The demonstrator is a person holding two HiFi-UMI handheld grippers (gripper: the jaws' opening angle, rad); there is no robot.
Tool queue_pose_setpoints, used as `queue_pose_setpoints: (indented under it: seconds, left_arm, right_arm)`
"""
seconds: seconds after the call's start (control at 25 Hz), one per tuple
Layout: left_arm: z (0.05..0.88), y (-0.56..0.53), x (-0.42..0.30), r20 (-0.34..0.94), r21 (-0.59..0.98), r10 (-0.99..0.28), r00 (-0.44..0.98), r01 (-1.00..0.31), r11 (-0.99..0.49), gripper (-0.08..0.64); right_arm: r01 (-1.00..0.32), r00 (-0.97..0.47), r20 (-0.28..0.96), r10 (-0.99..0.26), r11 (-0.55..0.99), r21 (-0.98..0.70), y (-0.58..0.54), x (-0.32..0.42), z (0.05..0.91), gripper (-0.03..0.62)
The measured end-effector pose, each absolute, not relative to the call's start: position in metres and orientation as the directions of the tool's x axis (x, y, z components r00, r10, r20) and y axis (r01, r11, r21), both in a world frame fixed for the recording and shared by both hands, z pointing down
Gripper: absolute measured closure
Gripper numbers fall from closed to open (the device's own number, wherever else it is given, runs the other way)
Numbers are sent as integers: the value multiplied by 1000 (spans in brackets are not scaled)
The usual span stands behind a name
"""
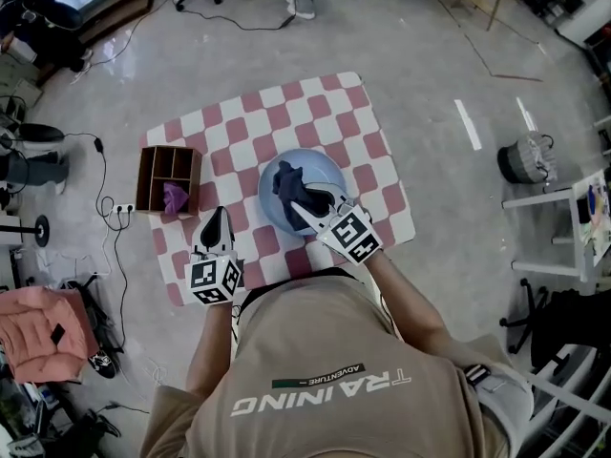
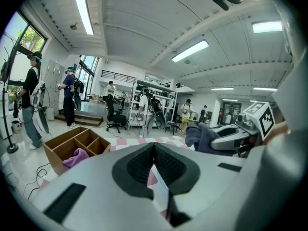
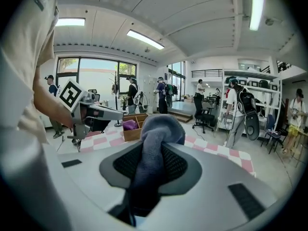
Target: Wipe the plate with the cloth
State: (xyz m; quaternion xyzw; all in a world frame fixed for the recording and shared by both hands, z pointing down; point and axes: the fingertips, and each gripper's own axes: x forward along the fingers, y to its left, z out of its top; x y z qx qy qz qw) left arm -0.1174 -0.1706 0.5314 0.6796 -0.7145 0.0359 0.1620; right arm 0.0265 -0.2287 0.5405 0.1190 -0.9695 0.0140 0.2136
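A pale blue plate (image 1: 327,168) lies in the middle of a red-and-white checked mat (image 1: 248,127) on the floor. My right gripper (image 1: 304,214) is over the plate's near side, shut on a dark blue cloth (image 1: 290,185), which bunches up over the plate. In the right gripper view the cloth (image 3: 155,134) fills the gap between the pads and hides the plate. My left gripper (image 1: 218,223) hovers over the mat left of the plate, shut with nothing in it. In the left gripper view its pads meet at the tips (image 2: 154,147), with the cloth (image 2: 199,135) to the right.
A wooden divided box (image 1: 168,178) stands at the mat's left edge with a purple cloth (image 1: 175,197) in one compartment. Cables and a power strip (image 1: 122,209) lie on the floor left of it. Several people, chairs and shelves (image 2: 154,105) stand further off.
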Motion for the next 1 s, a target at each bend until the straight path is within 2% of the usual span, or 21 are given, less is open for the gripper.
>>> queue_pose_setpoints:
  seconds: [0.28,0.64,1.0]
  left_arm:
    - [529,-140,-124,305,168,-942,-141,-966,199,546]
    - [544,-69,-191,306,166,-918,-254,-935,314,546]
    - [559,26,-283,327,152,-903,-279,-927,342,546]
  right_arm:
    - [-61,-913,406,-42,998,-35,-199,9,557,472]
    - [140,-897,422,129,990,-6,-113,-59,557,472]
    - [204,-849,495,188,979,-21,-22,-150,589,472]
